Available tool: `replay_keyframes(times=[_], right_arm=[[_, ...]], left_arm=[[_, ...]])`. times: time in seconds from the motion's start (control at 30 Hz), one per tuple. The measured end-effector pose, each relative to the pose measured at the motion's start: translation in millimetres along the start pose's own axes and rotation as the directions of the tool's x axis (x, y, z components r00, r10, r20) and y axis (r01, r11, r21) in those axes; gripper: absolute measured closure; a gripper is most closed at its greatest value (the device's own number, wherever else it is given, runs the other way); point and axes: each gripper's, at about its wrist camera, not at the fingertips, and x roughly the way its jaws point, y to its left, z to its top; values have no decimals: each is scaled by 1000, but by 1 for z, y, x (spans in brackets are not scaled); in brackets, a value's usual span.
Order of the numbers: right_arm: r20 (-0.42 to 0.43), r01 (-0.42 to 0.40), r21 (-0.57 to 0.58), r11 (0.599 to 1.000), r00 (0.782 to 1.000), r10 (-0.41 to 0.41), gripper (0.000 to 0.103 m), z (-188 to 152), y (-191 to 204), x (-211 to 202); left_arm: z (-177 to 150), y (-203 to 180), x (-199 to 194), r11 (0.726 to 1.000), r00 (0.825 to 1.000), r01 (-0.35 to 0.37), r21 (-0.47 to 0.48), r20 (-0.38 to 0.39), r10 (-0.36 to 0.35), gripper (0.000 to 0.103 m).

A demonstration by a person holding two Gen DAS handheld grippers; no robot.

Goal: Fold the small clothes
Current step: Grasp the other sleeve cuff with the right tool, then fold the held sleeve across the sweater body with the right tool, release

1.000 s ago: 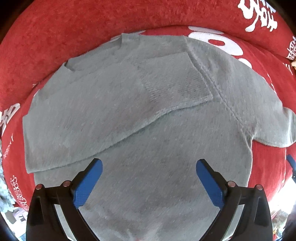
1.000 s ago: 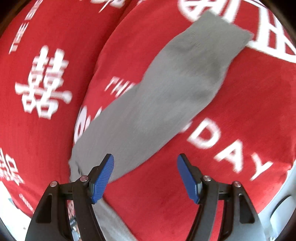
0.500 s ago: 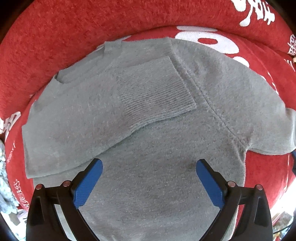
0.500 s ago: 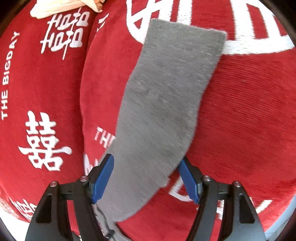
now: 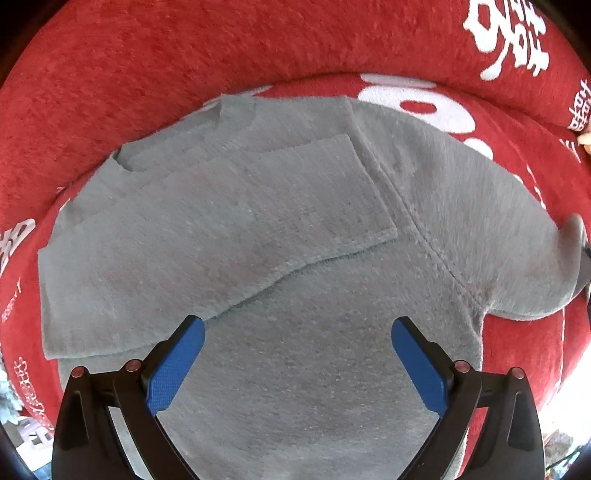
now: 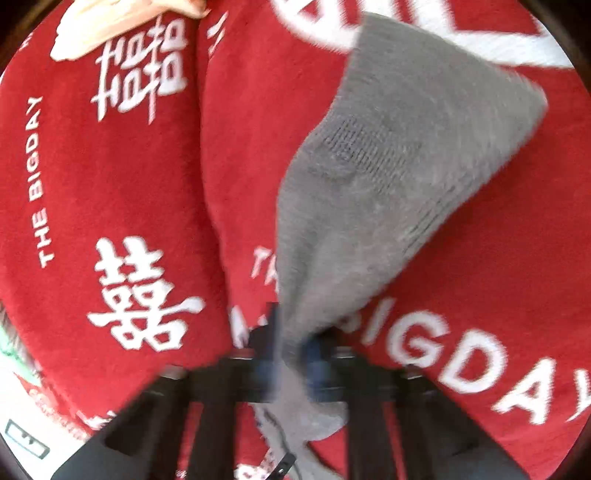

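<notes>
Half a second ago our right gripper [image 6: 291, 354] had its blue fingers spread on either side of the grey sleeve [image 6: 391, 177]; now they are pressed together on it, pinching the cloth near its lower end, and the picture is blurred with motion. Our left gripper [image 5: 297, 354] has kept its fingers wide apart, holding nothing, above the sweater [image 5: 295, 266]. The sweater lies flat on the red blanket [image 5: 184, 66] — collar toward the far edge, hem toward us, one sleeve already folded across the chest. The pinched sleeve runs lengthwise up and away from the right gripper, its cuff end lifted and partly curled. Only the left view shows the sweater's body; only the right view shows the grip, and a pale cloth [image 6: 110, 22] at the blanket's far corner.
</notes>
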Motion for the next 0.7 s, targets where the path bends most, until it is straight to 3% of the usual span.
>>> replay_keyframes(times=[0.2, 0.33, 0.47, 0.53, 0.6, 0.7], right_arm=[[-104, -103, -156, 982, 991, 87, 96, -30, 58, 23], [-222, -160, -331, 930, 971, 89, 96, -72, 119, 56], [-334, -204, -512, 834, 942, 25, 96, -132, 172, 93], [-383, -215, -614, 760, 923, -48, 96, -174, 191, 117], [-421, -220, -690, 690, 897, -135, 96, -217, 201, 145], [-454, -212, -747, 630, 855, -251, 96, -273, 194, 185]], left_arm=[[-1, 22, -4, 1000, 999, 17, -14, 36, -16, 2], [1, 47, -5, 997, 996, 52, -52, 71, -48, 2], [-7, 88, -11, 994, 993, 75, -83, 95, -67, 2], [-11, 108, -15, 992, 993, 68, -105, 99, -58, 1], [-18, 132, -19, 990, 994, 49, -132, 100, -36, 2], [-33, 165, -26, 984, 994, 22, -178, 107, -3, 2]])
